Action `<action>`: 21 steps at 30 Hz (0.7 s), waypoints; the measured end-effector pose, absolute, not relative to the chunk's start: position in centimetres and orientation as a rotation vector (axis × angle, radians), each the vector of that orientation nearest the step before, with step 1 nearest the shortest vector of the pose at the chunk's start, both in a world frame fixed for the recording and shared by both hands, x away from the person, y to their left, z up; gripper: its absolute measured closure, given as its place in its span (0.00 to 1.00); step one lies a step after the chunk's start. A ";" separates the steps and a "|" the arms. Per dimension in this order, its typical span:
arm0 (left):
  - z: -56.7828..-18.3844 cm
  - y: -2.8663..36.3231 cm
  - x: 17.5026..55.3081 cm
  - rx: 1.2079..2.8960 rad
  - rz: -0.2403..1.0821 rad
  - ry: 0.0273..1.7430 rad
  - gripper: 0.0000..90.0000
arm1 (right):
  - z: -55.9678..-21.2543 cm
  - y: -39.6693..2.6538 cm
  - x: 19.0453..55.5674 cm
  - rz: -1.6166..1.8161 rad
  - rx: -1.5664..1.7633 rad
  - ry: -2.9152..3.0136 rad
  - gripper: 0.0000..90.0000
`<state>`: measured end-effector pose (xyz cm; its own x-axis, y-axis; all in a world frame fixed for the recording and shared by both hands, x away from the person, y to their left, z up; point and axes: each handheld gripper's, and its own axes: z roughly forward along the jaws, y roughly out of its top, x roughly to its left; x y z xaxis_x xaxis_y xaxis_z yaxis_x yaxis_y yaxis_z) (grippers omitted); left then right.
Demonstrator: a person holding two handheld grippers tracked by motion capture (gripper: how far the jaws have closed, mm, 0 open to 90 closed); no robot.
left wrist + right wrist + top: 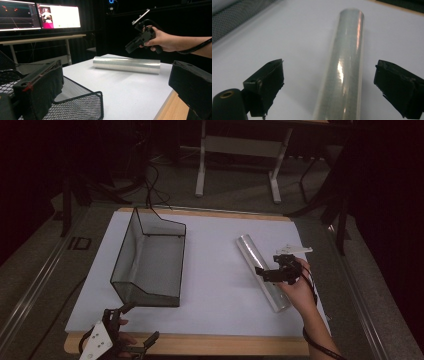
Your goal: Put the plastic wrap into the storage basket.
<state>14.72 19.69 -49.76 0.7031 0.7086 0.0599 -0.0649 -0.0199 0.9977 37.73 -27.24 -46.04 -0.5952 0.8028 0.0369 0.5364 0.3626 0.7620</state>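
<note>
We take the work here to be the shiny roll (262,271) of clear film, which lies on its side on the white sheet (215,270) at the right of the table, running from the far middle toward the near right edge, well apart from the black mesh basket (150,262) on the left. Our right gripper (270,272) hangs just above the roll, about midway along it, and in the right gripper view its jaws stand wide with the roll (344,67) between them, neither pad touching it yet. Our left gripper (132,322) rests at the near left corner beside the basket, jaws apart and holding nothing. We judge the roll to be stiff and fairly weighty for its size — a tight winding on a core, most likely — and its glossy skin looks slippery, so a grip near one end could let it swing or slide out. Being round, it may also roll away if one pad meets it first. We would close across the middle of its length, squarely over the widest part — both pads landing together.
</note>
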 end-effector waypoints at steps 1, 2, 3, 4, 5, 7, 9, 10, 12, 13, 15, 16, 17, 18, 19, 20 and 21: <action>-49.8 19.7 14.7 1.475 0.668 0.560 0.00 | -46.2 -27.3 37.9 1.086 1.179 2.293 0.10; -49.8 19.7 14.7 1.475 0.668 0.559 0.00 | -46.4 -27.3 38.0 1.087 1.186 2.303 0.10; -49.8 19.7 14.7 1.475 0.669 0.558 0.00 | -46.6 -27.3 38.2 1.079 1.196 2.294 0.10; -49.8 19.7 14.7 1.477 0.669 0.558 0.00 | -46.8 -27.4 38.3 1.079 1.199 2.305 0.10; -49.8 19.7 14.7 1.477 0.667 0.558 0.00 | -47.0 -27.3 38.4 1.066 1.211 2.304 0.10; -49.8 19.7 14.8 1.477 0.667 0.559 0.00 | -47.5 -27.3 38.7 1.051 1.224 2.329 0.10; -49.8 19.7 14.8 1.479 0.664 0.561 0.00 | -47.9 -27.3 38.9 1.032 1.241 2.341 0.10; -49.8 19.6 14.8 1.480 0.663 0.559 0.00 | -48.1 -27.4 39.1 1.026 1.253 2.357 0.10; -49.8 19.6 14.8 1.483 0.662 0.555 0.00 | -48.6 -27.3 39.4 0.989 1.267 2.381 0.10; -49.8 19.6 14.8 1.485 0.661 0.554 0.00 | -48.8 -27.3 39.5 0.973 1.277 2.384 0.10; -49.8 19.5 14.8 1.489 0.663 0.551 0.00 | -49.2 -27.3 39.8 0.945 1.292 2.410 0.12; -49.8 19.5 14.8 1.489 0.663 0.551 0.00 | -49.2 -27.3 39.8 0.945 1.292 2.410 0.12; -49.8 19.6 14.8 1.488 0.660 0.552 0.00 | -49.4 -27.2 39.9 0.930 1.294 2.403 0.12; -49.9 19.6 14.9 1.488 0.660 0.552 0.00 | -49.7 -27.2 40.2 0.902 1.303 2.410 0.14; -49.9 19.6 14.9 1.486 0.661 0.552 0.00 | -49.8 -27.2 40.4 0.897 1.308 2.408 0.15; -49.9 19.6 14.9 1.487 0.661 0.553 0.00 | -49.8 -27.2 40.5 0.894 1.324 2.415 0.15; -49.9 19.6 14.9 1.488 0.662 0.553 0.00 | -49.8 -27.2 40.6 0.883 1.328 2.411 0.15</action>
